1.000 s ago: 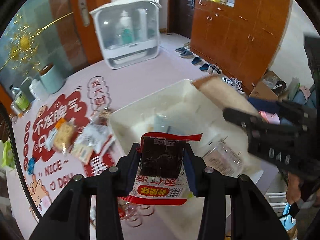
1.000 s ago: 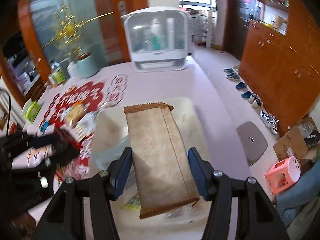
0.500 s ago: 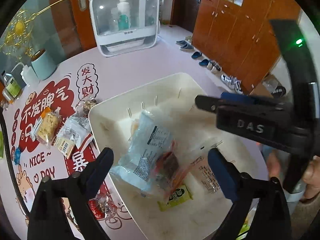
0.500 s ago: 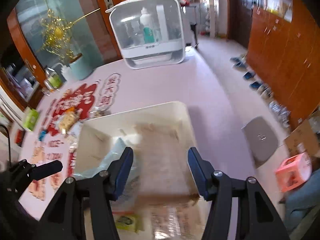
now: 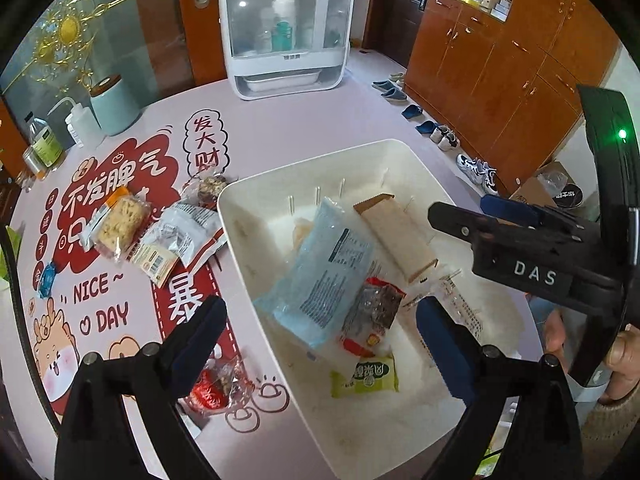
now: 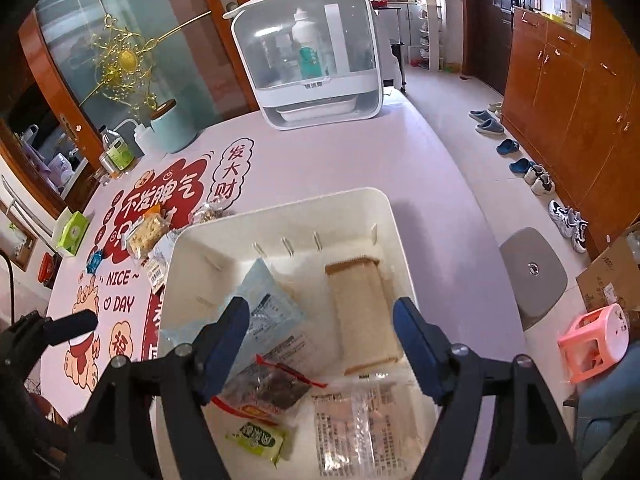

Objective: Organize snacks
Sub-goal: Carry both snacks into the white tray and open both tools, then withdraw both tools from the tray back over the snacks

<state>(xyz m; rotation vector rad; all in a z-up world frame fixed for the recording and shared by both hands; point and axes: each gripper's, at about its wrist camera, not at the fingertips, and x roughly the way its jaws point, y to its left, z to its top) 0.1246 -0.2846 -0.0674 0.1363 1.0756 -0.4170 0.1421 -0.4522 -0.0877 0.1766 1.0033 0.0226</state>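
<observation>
White plastic bin (image 5: 404,152) on the counter (image 5: 304,120) holds your brown packet (image 6: 366,312), so your right hand-held gripper (image 6: 320,344) is opening empty while your left hand-held gripper (image 5: 320,332) stays spread, empty.

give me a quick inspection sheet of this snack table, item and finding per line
surface: pink table mat with red cartoon print, under everything.
job's things: white bin holds a blue packet, a tan bar, a red-edged dark snack, a green packet and a clear packet; several snacks lie on the mat beside the bin.
clutter: white storage case, teal canister, squeeze bottle.
grippers: left gripper open, nothing between its fingers; right gripper opening above the tan bar, not touching it.
cables: a dark cable at the right view's left edge.
surroundings: wooden cabinets, shoes, grey stool, pink stool.
</observation>
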